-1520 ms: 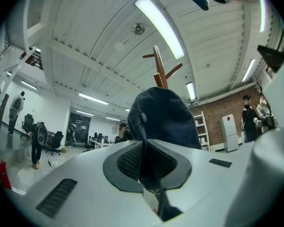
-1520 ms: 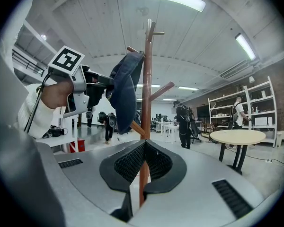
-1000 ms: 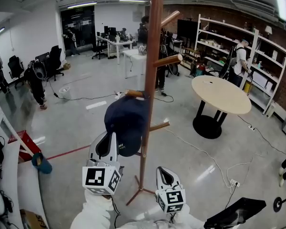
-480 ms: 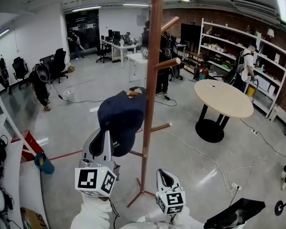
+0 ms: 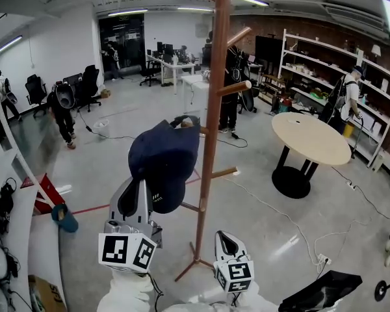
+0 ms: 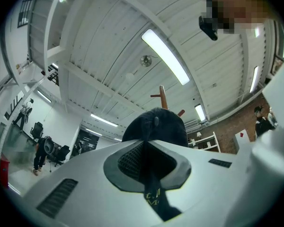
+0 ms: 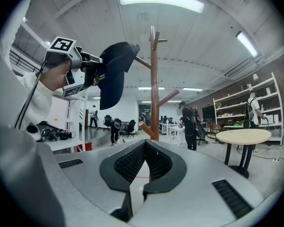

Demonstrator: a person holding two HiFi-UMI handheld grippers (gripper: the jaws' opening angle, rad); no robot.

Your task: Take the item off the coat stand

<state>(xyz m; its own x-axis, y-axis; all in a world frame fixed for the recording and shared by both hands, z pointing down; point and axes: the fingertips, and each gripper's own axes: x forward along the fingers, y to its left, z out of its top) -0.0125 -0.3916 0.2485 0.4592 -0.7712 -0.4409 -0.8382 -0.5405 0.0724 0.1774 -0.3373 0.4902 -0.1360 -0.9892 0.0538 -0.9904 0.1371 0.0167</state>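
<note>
A dark navy cap (image 5: 164, 164) hangs to the left of the tall wooden coat stand (image 5: 211, 142), its top just under the tip of a peg (image 5: 182, 123). My left gripper (image 5: 145, 186) is shut on the cap's lower edge. In the left gripper view a strip of the cap (image 6: 156, 126) runs down between the closed pads of the left gripper (image 6: 149, 150). The right gripper view shows the cap (image 7: 114, 70) held up beside the stand (image 7: 154, 93). Near the stand's base my right gripper (image 5: 226, 242) is held low, and the right gripper (image 7: 146, 143) is shut on nothing.
A round beige table (image 5: 312, 138) stands to the right, with white shelving (image 5: 338, 64) behind it. Cables (image 5: 279, 207) trail over the floor by the stand's feet. A teal cap (image 5: 65, 218) lies at the left. People stand at the back.
My left gripper has carried the cap up and to the left, away from the pole. The right gripper has stayed where it was.
</note>
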